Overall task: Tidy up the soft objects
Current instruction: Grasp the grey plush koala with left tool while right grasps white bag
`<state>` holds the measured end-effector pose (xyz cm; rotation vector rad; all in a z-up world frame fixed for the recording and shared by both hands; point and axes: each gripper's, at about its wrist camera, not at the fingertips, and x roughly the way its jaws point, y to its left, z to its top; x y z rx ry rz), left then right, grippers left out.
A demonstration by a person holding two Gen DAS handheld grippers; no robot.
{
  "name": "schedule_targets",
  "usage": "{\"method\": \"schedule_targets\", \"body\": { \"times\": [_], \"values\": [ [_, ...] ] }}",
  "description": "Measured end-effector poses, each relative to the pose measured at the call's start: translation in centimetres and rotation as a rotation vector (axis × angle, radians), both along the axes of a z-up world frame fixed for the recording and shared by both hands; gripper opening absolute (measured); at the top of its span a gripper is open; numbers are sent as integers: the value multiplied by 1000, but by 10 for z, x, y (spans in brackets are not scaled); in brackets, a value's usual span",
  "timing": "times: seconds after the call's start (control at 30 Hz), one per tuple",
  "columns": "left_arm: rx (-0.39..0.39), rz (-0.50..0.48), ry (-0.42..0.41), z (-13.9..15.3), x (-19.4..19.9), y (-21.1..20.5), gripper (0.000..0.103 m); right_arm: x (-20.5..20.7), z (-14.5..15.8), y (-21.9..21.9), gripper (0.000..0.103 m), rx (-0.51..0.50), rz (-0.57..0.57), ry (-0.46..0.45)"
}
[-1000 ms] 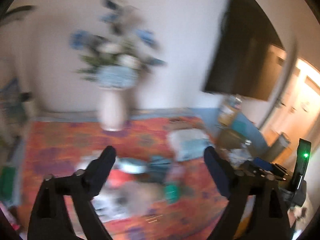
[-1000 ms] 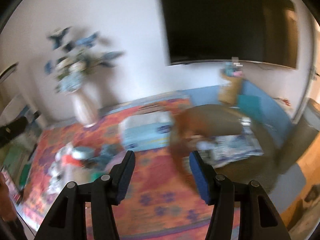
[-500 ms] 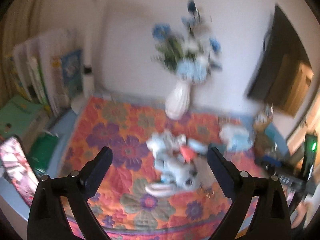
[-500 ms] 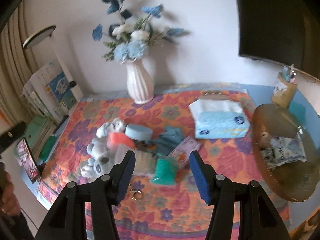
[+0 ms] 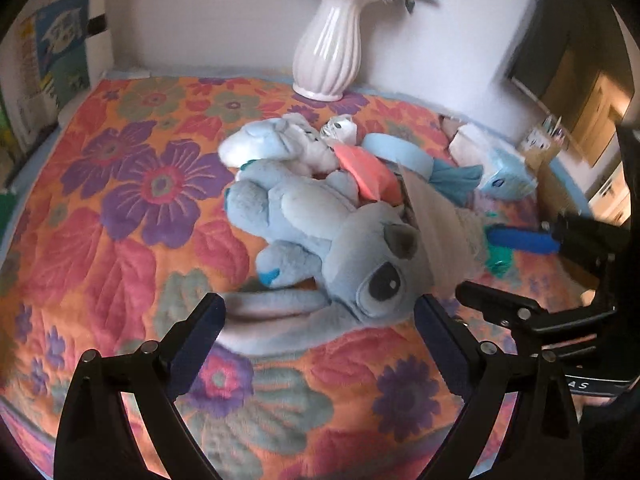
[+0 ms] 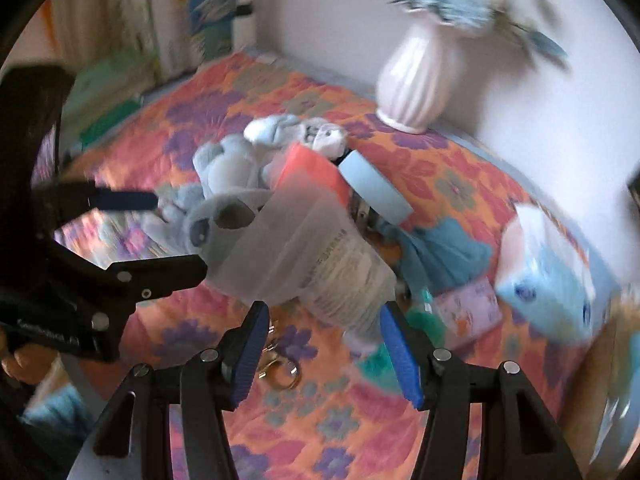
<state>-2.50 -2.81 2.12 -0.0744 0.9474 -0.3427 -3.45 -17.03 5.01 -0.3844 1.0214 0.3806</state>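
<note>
A blue plush toy [image 5: 320,232] lies on the flowered cloth [image 5: 120,216], with a smaller pale plush [image 5: 280,144] behind it. My left gripper [image 5: 320,320] is open, its jaws either side of the toy's long ears, just short of its head. The toy also shows in the right wrist view [image 6: 224,208]. My right gripper [image 6: 320,332] is open and empty, close above a clear plastic packet [image 6: 320,256] that lies against the toy. An orange-red packet [image 6: 308,172], a blue cloth [image 6: 440,256] and a green soft item [image 6: 420,320] lie around it.
A white vase [image 5: 332,44] with blue flowers stands at the back by the wall. A tissue pack [image 6: 548,272] lies at the right, a light blue round tin [image 6: 376,188] behind the packet, gold rings [image 6: 280,372] near my right gripper. Books stand at the left edge.
Both grippers have dropped and moved in close to the pile of toys. The left one now frames the blue plush, the right one the clear packet. Both stayed open.
</note>
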Motion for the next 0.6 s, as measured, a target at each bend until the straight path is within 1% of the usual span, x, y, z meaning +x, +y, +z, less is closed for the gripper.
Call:
{"method": "schedule_targets", "body": {
  "times": [0.1, 0.17, 0.27, 0.37, 0.4, 0.43, 0.47, 0.5, 0.53, 0.6],
  "values": [
    [-3, -36, 8, -3, 6, -6, 95, 11, -11, 5, 57, -71, 62, 0],
    [-9, -52, 4, -4, 9, -9, 95, 17, -12, 8, 61, -101, 85, -23],
    [-1, -78, 9, -6, 11, -15, 95, 30, -12, 7, 66, -94, 73, -27],
    [24, -91, -4, -8, 11, -23, 95, 39, -13, 4, 65, -83, 47, -32],
    [23, -92, -3, -10, 12, -24, 94, 42, -13, 3, 63, -70, 35, -32],
    [10, -100, 3, -11, 13, -24, 84, 44, -12, -1, 52, -57, 12, -36],
    [-31, -121, 10, -10, 13, -23, 74, 45, -11, -2, 45, -53, -1, -43],
    [-89, -150, 16, -8, 12, -21, 52, 45, -8, -3, 43, -36, -10, -44],
    [-102, -153, 8, -5, 10, -19, 50, 42, -3, -6, 42, 1, -21, -46],
    [-54, -146, -25, 0, 5, -19, 47, 37, 13, -13, 41, 86, -39, -71]
  ]
}}
